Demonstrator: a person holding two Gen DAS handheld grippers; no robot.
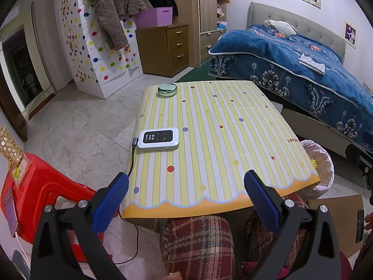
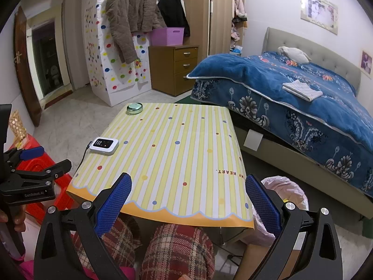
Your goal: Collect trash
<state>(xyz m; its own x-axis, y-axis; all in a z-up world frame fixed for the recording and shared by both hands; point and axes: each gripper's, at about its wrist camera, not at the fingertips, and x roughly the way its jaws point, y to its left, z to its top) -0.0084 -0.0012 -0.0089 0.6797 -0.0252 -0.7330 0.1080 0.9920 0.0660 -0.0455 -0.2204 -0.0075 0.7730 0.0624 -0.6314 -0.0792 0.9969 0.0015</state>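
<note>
Trash bin [image 1: 322,163], lined with a pink bag, sits half hidden behind the striped table's [image 1: 221,140] right edge. Left gripper [image 1: 186,194] and right gripper [image 2: 188,197] both gape wide, holding nothing.

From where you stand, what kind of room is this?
A bedroom in a home, most likely: a bed with a blue blanket, coats hanging by a wooden wardrobe, and a small striped table in front.

Small table with a yellow-and-white striped, polka-dotted cover [image 1: 228,126], pretty bare.
On it: a white rectangular gadget with a black screen [image 1: 158,139] near the left edge, dark cable [image 1: 133,154] hanging off the side, and a round green tin [image 1: 167,90] at the far left corner.
</note>
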